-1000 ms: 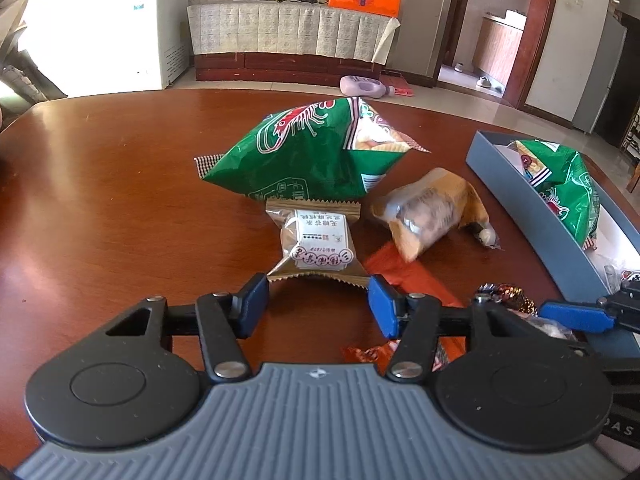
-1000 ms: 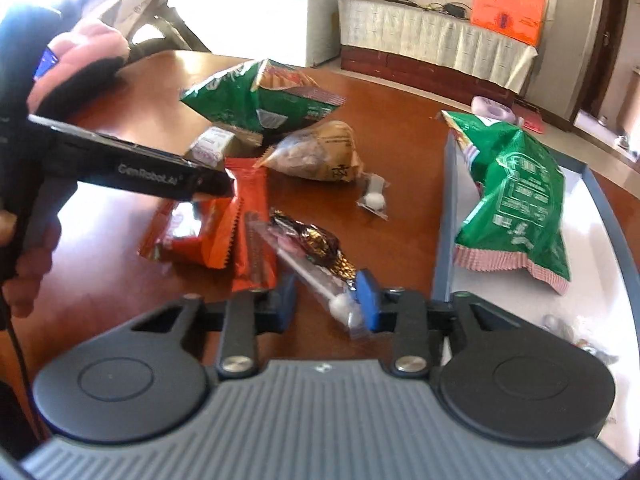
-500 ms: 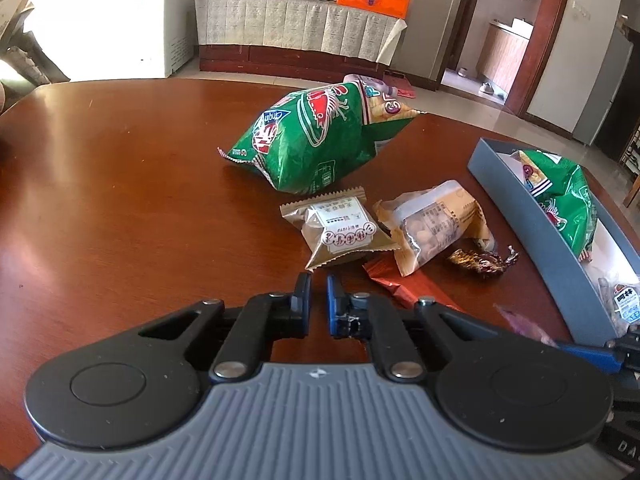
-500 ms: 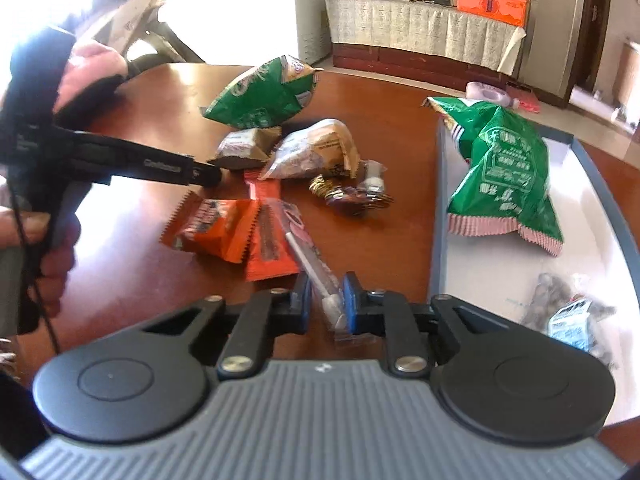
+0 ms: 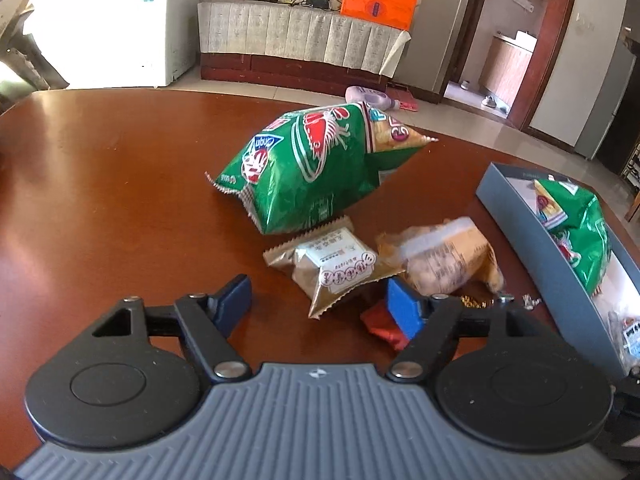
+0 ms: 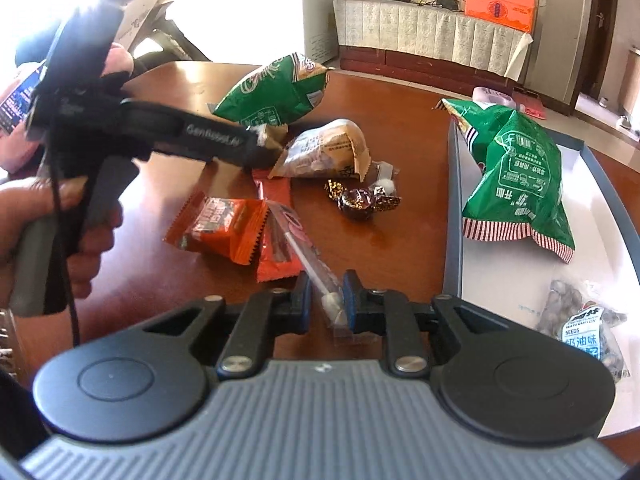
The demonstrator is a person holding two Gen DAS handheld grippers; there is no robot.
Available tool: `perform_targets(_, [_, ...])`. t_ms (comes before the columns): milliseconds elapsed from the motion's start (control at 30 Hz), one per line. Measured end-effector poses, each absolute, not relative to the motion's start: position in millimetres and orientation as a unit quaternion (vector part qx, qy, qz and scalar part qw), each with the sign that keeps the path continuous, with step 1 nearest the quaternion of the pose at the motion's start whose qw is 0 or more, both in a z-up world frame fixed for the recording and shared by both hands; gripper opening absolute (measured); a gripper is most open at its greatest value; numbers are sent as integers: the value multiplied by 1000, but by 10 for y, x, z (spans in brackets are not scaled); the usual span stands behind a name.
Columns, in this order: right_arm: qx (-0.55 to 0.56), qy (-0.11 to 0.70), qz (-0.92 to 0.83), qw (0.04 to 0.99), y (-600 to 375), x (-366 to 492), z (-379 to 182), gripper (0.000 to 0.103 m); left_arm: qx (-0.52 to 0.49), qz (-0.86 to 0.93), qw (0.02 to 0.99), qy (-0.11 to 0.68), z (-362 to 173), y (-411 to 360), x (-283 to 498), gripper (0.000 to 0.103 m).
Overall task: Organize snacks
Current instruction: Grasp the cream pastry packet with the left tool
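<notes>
Green chip bag [image 5: 316, 168] lies puffed on the table beside a gold-wrapped pastry [image 5: 332, 266].

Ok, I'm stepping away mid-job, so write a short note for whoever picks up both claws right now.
Left claw: open, jaws just widened, nothing held, hovering before the gold cake packet.
Right claw: shut on the clear lollipop wrapper.
Done: one green chip bag and the seed packet lie in the grey box.
Left on the table: second green chip bag, cake packet, nut bag, orange packets, wrapped candies.
</notes>
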State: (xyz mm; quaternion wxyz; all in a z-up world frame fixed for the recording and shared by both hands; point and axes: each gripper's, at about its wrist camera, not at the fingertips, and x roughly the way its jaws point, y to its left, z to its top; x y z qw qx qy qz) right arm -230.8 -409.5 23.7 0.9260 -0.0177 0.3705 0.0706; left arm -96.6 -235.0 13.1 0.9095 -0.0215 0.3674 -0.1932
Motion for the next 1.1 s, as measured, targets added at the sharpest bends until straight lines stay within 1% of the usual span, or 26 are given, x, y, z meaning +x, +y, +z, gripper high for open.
perform_targets(67, [-15,372,72,925,-4102,-2295,243,21,-47,-202,904,374,141,-2322,-929,83])
perform_targets(167, [-16,374,74,924,-4091,-2284,237,21,-56,-202,903,374,166,-2279,-903,85])
perform_targets(267, [-15,376,73,924,-4079,-2258,229,21,-64,-197,904,373,147,-2237,-835,85])
perform_targets(400, [-18,376,72,924,-4069,-2250,219,21,-35,-189,914,358,125,-2328,-786,84])
perform_targets(433, [-21,376,73,924,-4068,-2252,217,21,-29,-189,915,355,117,-2355,-787,82])
perform_targets(500, [-27,375,75,923,-4058,-2252,211,21,-17,-192,917,350,118,-2400,-800,70])
perform_targets(533, [-29,375,75,923,-4056,-2248,207,21,-15,-193,917,350,117,-2420,-810,66])
perform_targets(567, [-31,376,74,923,-4047,-2246,206,20,-15,-196,916,350,123,-2428,-820,59])
perform_targets(600, [-34,376,72,923,-4035,-2246,208,20,-14,-199,915,352,130,-2433,-831,56])
perform_targets(767, [-36,374,65,925,-3998,-2285,242,20,-8,-195,912,361,149,-2453,-910,49])
perform_targets(1067, [-27,372,66,925,-3978,-2368,311,17,-7,-177,917,356,267,-2347,-1153,45])
perform_targets(1100, [-26,372,66,926,-3980,-2375,317,17,-5,-174,918,355,283,-2340,-1180,42])
